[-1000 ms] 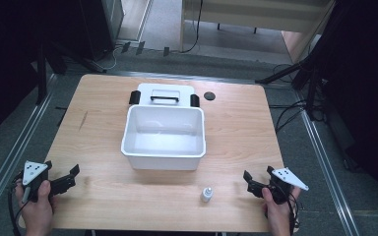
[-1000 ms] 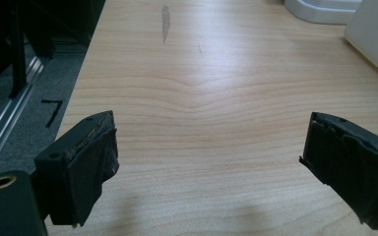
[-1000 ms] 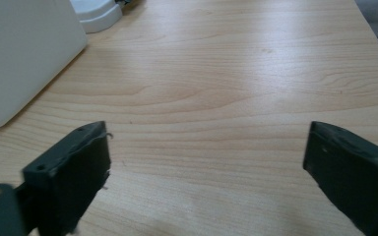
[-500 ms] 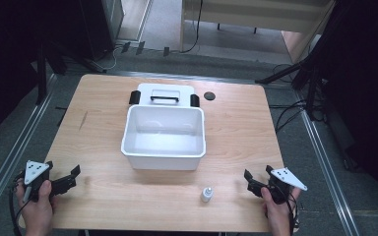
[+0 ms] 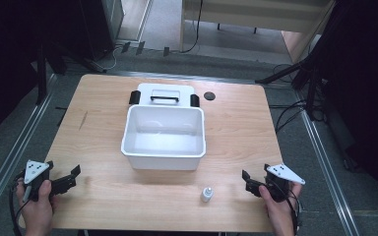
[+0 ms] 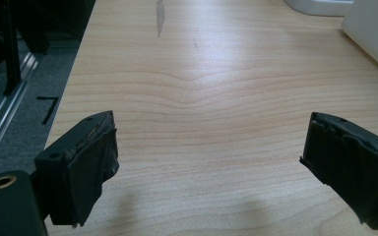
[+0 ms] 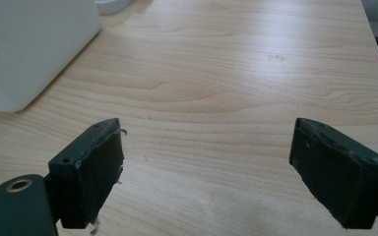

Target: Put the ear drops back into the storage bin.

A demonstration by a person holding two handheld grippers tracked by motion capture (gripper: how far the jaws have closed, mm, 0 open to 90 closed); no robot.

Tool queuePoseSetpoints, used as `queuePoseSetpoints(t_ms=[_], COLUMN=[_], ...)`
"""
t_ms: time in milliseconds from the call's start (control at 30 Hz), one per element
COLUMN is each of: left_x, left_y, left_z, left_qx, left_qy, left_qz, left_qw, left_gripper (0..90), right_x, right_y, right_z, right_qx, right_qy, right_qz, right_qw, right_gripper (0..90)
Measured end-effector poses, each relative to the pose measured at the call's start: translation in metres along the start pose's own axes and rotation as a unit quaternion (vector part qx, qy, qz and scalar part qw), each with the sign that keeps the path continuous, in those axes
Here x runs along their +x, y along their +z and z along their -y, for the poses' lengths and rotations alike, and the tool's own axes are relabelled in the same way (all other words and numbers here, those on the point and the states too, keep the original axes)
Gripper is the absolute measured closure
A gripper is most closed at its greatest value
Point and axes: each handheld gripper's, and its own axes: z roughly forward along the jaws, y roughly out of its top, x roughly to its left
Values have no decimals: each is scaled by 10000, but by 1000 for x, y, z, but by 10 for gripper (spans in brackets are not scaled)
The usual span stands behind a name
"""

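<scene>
A white plastic bin (image 5: 163, 160) stands open and empty at the middle of the wooden table (image 5: 236, 132). Its white lid (image 5: 165, 91), with a black handle and black clips, lies just behind it. A small white bottle (image 5: 206, 194) stands upright near the front edge, left of my right gripper (image 5: 246, 182). That gripper is open; its jaws have just been closing a little, with nothing between them (image 7: 206, 167). My left gripper (image 5: 73, 177) rests open at the front left, over bare wood (image 6: 206, 167). The bin's wall shows in the left gripper view (image 6: 374, 34) and in the right gripper view (image 7: 29, 44).
A small black disc (image 5: 209, 96) lies on the table to the right of the lid. Metal rails (image 5: 15, 152) run along the floor on both sides of the table, and cables (image 5: 285, 118) trail at the right. Bare wood flanks the bin.
Both hands stay near the front corners; no object has moved.
</scene>
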Motion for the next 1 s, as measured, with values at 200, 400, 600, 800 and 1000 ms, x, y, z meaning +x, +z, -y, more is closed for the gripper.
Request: queuePoseSetpoints(t_ms=[200,400,600,800,1000], left_x=[1,1,0,1,1], left_y=[0,0,0,0,-1], left_z=[0,0,0,0,0], left_qx=[3,-8,-30,-41,-47], left_qy=[-13,-5,-4,-43,-73], left_qz=[35,42,13,17,24], left_qw=[10000,10000,10000,10000,10000], left_gripper=[71,71,71,72,71], right_x=[7,15,22,31,36], right_y=[-8,-12,-12,-9,-7], right_z=[-22,-39,-53,-64,-81], right_qx=[415,855,1414,1883,2459], right_qy=[-680,-1196,-1829,-2394,-2650], right_qz=[16,-191,-383,-679,-1314], right_qw=[9968,9890,9722,9501,9231], right_gripper=[128,130,165,246,304])
